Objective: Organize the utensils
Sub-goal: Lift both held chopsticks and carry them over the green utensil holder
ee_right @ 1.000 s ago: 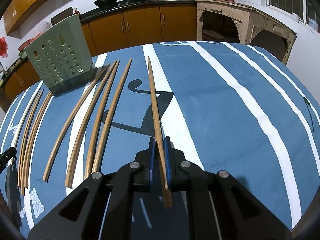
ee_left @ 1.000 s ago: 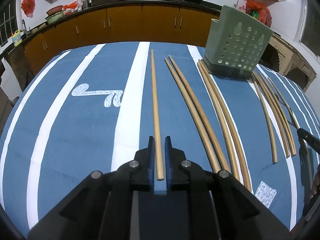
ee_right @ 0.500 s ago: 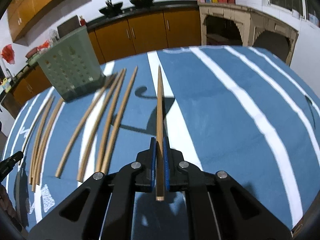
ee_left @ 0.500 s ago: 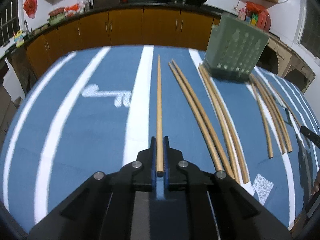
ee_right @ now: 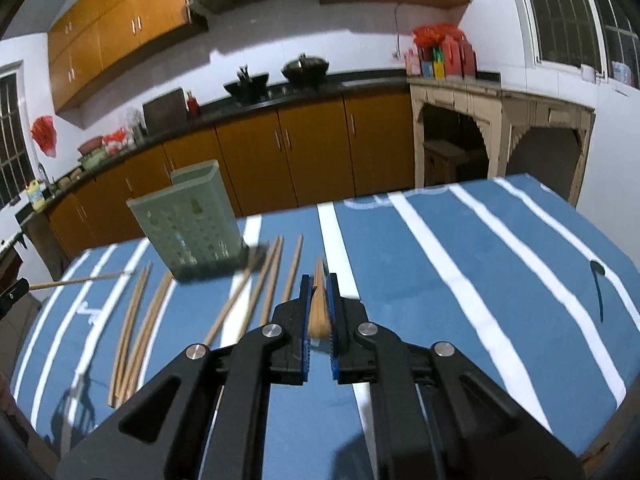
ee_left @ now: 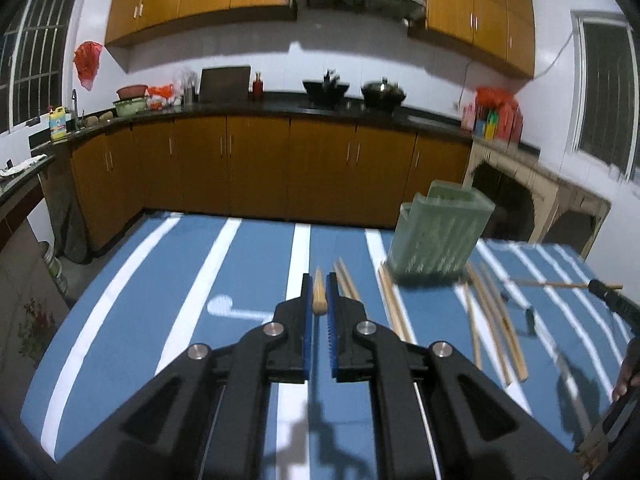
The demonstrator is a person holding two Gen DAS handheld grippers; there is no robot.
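Table [ee_left: 132, 320] covered with a blue cloth [ee_right: 520, 264] bearing white stripes. Loose wooden chopsticks [ee_right: 136, 320] lie directly on the cloth in several groups ahead of the left tool and to its right, and ahead of the right tool and to its left. A green perforated holder [ee_left: 436, 236] stands upright on the cloth beyond them, chopstick tips beside its base.

Behind the blue, white-striped tabletop [ee_left: 248, 280] runs a row of wooden cabinets [ee_left: 260, 164] under a dark counter. Two black woks [ee_left: 326, 89] sit there, a red bottle [ee_left: 258, 85] nearby. A red bag [ee_left: 88, 62] hangs on the wall.
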